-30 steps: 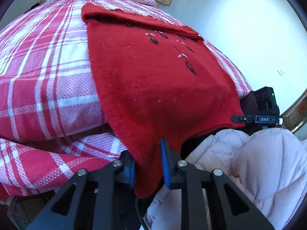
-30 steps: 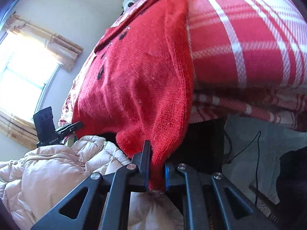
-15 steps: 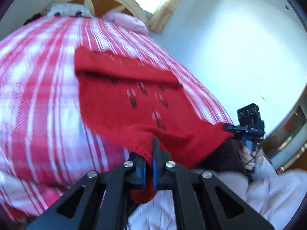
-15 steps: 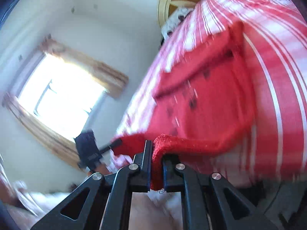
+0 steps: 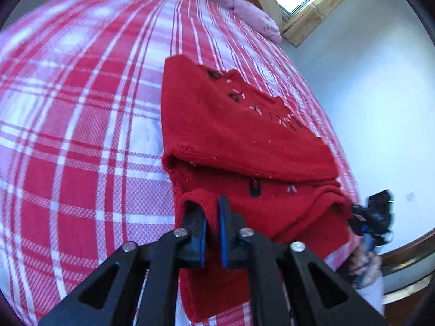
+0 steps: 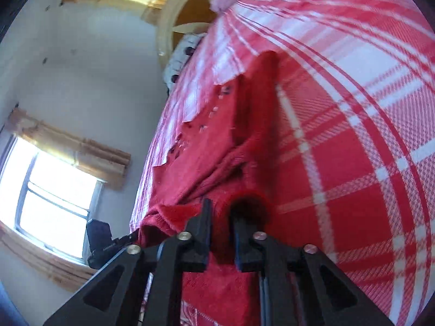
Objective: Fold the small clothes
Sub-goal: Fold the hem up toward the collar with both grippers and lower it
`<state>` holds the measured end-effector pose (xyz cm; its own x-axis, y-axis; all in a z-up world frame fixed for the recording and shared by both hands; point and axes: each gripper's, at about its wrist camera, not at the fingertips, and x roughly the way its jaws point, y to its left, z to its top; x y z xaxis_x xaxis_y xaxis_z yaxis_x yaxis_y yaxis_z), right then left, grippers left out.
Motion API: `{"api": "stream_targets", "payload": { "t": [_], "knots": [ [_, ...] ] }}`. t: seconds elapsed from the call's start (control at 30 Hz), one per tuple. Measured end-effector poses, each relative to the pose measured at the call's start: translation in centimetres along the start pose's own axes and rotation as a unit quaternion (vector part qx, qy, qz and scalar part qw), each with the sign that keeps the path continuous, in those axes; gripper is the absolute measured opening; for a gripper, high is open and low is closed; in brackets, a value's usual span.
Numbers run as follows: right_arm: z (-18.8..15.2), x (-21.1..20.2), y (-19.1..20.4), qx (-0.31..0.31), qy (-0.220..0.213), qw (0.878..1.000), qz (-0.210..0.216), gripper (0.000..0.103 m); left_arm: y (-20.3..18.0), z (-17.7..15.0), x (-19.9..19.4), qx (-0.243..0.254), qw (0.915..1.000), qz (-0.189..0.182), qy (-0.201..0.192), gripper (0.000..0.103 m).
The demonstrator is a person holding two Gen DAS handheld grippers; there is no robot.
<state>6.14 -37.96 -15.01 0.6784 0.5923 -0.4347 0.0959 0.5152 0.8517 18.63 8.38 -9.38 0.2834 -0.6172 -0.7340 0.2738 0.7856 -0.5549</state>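
A: Where's the garment rn?

B: Red knit sweater lies on the bed, on the red-and-white plaid bedspread. Its top part is flat w/ a sleeve folded across; the lower hem edge is raised and bunched toward both grippers. Small dark and pale motifs show on the knit.

A: Left gripper?

B: Left gripper is at the near hem corner. Its jaws have just been opening a bit: a narrow gap, blue pads visible, hem fabric running between them and draped over the left-hand finger. Can't tell if the pads are pressing on the knit; looks loose.

A: Right one?

B: Right gripper is at the other hem corner. Jaws have just been opening too, gap wider than the left's. Hem cloth sits between them and curls round the right-hand finger tip. Pads don't look pressed on it.

A: See each other?

B: Yep. From the left wrist view the right gripper shows at the far right edge by the sweater's corner, w/ a hand on its grip. From the right wrist view the left gripper's black body is at lower left, touching the hem.

A: Anything else?

B: Round wooden headboard, pink pillow, window w/ a tan valance, pale walls. Bedspread is blurry in the right wrist view.
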Motion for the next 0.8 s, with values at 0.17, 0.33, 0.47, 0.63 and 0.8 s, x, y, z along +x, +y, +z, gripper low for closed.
{"api": "stream_targets", "payload": {
  "t": [0.17, 0.33, 0.47, 0.63, 0.8],
  "knots": [
    [1.0, -2.0, -0.6, 0.025, -0.043, 0.998, 0.049, 0.068, 1.2, -0.3, -5.2, 0.021, 0.9972, 0.007, -0.072, 0.070],
    [0.7, -4.3, 1.7, -0.044, -0.092, 0.995, 0.002, 0.069, 0.3, -1.4, -8.1, 0.117, 0.9801, 0.083, -0.137, 0.071],
    [-1.0, -4.9, 3.2, -0.104, -0.085, 0.990, -0.042, 0.069, -3.0, -4.8, -6.4, 0.300, 0.9268, 0.164, -0.156, 0.071],
    [-2.9, -4.5, 4.5, -0.156, -0.066, 0.983, -0.074, 0.069, -6.2, -7.5, -2.6, 0.485, 0.8394, 0.207, -0.131, 0.071],
    [-3.3, -4.8, 4.6, -0.167, -0.070, 0.979, -0.092, 0.069, -6.9, -6.8, 0.2, 0.544, 0.8087, 0.207, -0.086, 0.070]
  ]
}}
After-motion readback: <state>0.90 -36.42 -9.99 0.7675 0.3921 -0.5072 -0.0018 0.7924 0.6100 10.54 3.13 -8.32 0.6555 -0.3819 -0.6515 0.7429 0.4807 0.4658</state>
